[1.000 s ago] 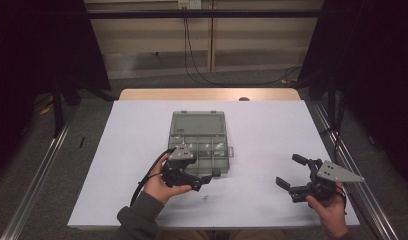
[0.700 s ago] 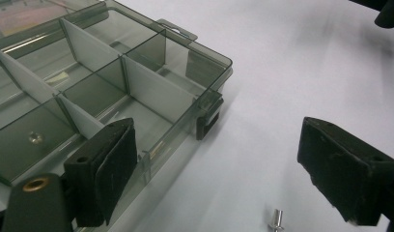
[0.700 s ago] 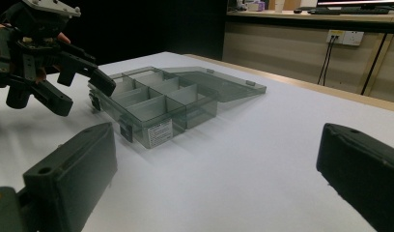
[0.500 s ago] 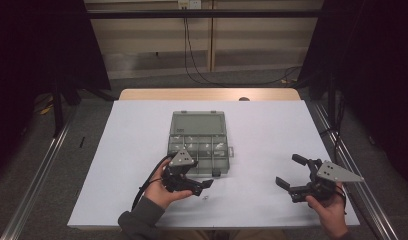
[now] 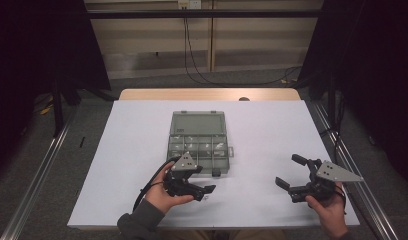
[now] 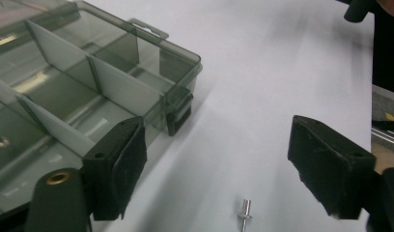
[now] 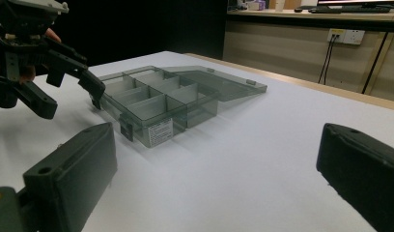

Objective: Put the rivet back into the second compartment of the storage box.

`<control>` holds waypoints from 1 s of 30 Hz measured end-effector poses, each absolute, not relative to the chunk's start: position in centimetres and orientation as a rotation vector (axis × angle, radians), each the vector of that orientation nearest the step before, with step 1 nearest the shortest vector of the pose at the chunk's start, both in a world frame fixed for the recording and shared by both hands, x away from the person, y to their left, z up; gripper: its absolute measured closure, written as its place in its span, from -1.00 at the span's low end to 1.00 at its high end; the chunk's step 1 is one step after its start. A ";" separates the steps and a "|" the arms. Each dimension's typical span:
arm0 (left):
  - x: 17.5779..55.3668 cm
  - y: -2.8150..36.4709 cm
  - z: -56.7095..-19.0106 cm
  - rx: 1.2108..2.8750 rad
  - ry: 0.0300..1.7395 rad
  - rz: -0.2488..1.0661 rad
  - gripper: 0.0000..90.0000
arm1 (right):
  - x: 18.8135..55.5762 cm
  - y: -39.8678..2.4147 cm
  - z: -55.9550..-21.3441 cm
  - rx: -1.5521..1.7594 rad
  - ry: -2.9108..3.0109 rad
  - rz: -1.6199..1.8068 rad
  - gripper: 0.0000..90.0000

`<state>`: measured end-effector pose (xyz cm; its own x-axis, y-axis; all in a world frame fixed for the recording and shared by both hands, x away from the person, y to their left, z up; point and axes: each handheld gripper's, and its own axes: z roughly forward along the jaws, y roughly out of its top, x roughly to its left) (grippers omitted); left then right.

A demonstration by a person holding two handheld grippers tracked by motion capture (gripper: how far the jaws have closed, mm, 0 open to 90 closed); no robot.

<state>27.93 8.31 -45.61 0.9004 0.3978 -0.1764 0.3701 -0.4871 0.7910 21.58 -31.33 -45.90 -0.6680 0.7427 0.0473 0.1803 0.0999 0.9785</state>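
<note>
From the high view, your left gripper [image 5: 204, 186] sat just in front of the open compartment box [image 5: 198, 141], near its front right corner, while your right gripper [image 5: 292, 172] waited well apart on the right side of the white table [image 5: 122, 150], jaws spread and holding nothing.

In the left gripper view, a small metal rivet [image 6: 245, 214] lay on the white surface between your two jaws, nearer the bottom of the picture, beside the box's latch [image 6: 178, 113]. Your jaws had just been closing a little, yet the pads stood clear of the rivet, so nothing was gripped. I judged the rivet light, hard and smooth, likely to roll or skid if one pad nudged it first. You did best to come straight down with the pads on either side of its shank and close evenly, low to the table. It was stiff enough to bear a firm pinch.

In the right gripper view, your right jaws stood wide with only bare table between them; the box with its lid [image 7: 219, 84] laid flat open was farther off, your left gripper beside its near corner.
</note>
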 end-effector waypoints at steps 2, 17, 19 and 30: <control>27.9 8.3 -46.0 2.146 0.549 0.034 -0.43 | 21.6 -31.3 -45.9 0.901 1.921 1.599 -0.99; 27.1 8.1 -47.6 2.262 0.506 -0.038 0.23 | 21.5 -31.3 -45.9 0.900 1.920 1.602 -0.99; 26.9 8.2 -47.6 2.273 0.499 -0.041 0.29 | 21.5 -31.3 -45.9 0.899 1.921 1.601 -0.99; 26.7 8.0 -47.8 2.289 0.471 -0.069 0.81 | 21.5 -31.4 -45.9 0.901 1.921 1.600 -0.99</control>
